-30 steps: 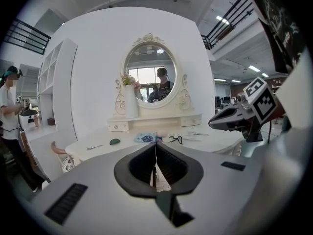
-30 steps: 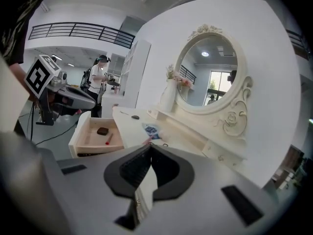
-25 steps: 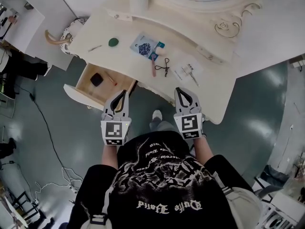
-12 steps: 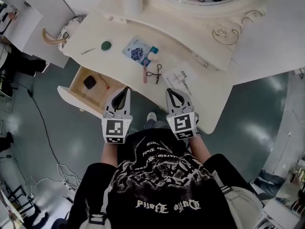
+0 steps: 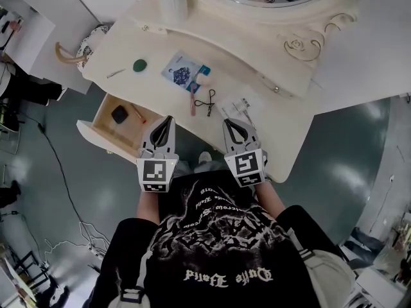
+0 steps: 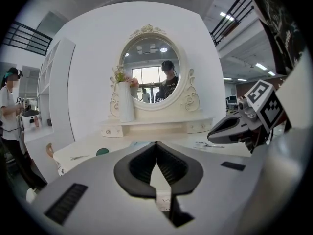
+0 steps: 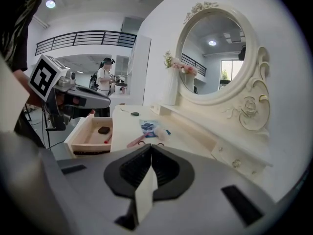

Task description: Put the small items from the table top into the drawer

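Note:
On the cream dressing table (image 5: pixel 257 133) lie a green round item (image 5: pixel 139 65), a thin metal piece (image 5: pixel 116 73), a blue packet (image 5: pixel 185 72), a pink stick (image 5: pixel 192 99), a black looped tool (image 5: pixel 209 101) and a clear packet (image 5: pixel 241 106). The open drawer (image 5: pixel 103 128) at the left front holds a black item (image 5: pixel 119 114) and a red pen (image 5: pixel 137 113). My left gripper (image 5: pixel 168 119) is shut and empty at the table's front edge, beside the drawer. The right gripper (image 5: pixel 229 122) is shut and empty, just short of the clear packet.
A round mirror (image 6: pixel 152 75) and a white vase (image 6: pixel 126 102) stand at the table's back. A patterned stool (image 5: pixel 90 43) sits left of the table. A person (image 6: pixel 10 111) stands far left. A cable (image 5: pixel 61 165) runs over the floor.
Both grippers have come closer to the table's front edge; the right tip now reaches over it. The jaws stayed shut. Items on the table have not moved.

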### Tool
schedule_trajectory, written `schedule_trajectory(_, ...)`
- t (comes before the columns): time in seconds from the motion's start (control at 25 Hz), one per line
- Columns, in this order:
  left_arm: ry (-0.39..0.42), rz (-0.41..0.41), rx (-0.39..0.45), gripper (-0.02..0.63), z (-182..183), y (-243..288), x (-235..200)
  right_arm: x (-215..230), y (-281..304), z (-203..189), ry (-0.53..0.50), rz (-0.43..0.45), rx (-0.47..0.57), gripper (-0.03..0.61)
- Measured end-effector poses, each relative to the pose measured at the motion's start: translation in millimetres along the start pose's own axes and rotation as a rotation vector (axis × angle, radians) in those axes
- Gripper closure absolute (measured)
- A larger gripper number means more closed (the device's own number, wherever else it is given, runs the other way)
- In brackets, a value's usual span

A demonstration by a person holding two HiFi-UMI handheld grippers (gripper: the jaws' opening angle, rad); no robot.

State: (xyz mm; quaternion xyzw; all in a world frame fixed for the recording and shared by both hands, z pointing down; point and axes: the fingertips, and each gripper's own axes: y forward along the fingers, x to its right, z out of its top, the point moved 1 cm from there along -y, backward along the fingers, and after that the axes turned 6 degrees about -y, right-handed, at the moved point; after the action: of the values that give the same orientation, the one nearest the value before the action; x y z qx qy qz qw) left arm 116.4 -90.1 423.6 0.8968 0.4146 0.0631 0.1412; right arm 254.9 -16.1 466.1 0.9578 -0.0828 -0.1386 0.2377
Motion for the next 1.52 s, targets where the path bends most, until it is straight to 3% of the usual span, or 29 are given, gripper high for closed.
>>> schedule_trajectory(0.68,-0.008,-0.021,-0.018,0.597,-4.0,-12.7,-43.2,-12.0,20.2,13.6,0.101,-0.052,-0.052,0.565)
schedule_trajectory(1.08,-0.030,0.013,-0.028,0.598,-13.8,-31.7,-75.2,-21.7,50.1,19.1,0.159,-0.030,-0.098,0.417)
schedule_trajectory(1.52,-0.061,0.101,-0.055,0.597,-28.6,-59.4,-109.0,-9.8,78.3,0.2,0.202,-0.099,-0.219,0.408)
